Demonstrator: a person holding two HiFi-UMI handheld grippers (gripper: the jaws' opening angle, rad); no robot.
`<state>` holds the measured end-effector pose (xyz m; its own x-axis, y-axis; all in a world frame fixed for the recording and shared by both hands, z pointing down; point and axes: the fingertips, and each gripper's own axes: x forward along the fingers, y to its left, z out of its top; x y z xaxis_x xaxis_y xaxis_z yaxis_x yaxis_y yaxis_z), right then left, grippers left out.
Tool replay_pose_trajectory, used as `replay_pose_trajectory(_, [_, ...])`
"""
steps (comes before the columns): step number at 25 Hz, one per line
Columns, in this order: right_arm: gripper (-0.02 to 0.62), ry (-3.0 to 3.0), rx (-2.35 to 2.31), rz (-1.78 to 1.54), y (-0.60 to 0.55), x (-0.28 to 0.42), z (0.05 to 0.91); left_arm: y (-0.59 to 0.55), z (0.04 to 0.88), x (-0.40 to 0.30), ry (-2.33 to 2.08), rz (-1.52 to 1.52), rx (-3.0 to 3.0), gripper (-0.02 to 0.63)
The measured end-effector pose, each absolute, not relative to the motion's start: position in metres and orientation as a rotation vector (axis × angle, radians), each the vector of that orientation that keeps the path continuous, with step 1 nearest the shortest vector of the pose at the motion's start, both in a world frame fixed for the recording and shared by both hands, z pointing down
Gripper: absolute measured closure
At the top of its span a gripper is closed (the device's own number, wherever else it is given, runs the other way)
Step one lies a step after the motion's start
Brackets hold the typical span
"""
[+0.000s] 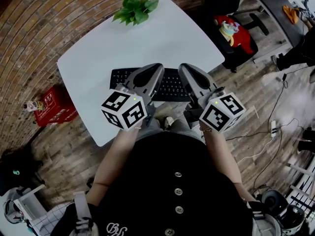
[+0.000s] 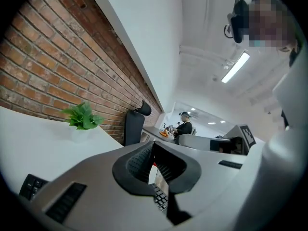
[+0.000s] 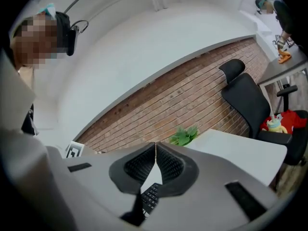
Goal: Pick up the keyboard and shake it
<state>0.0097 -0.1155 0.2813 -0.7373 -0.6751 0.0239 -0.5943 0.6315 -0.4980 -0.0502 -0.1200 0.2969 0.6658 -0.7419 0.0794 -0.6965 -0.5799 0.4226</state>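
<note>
Head view: keyboard [image 1: 170, 85] lies along desk's [image 1: 93, 58] near edge. Left gripper [image 1: 153, 72] and right gripper [image 1: 187, 72] sit over it, jaws pressed together, tips above the keys.

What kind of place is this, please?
Most likely an office or lab workroom: a keyboard lies on a white table, a black office chair stands near the brick wall, and a person sits at a far desk.
</note>
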Motion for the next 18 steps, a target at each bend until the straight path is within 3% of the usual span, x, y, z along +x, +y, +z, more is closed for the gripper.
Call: replay_pose_trajectory(18, [0.569,2.833,-1.07,-0.742,-0.117,0.007,0.307,-0.119,0.313,-0.047,-1.121,-0.095,2.447,0.59])
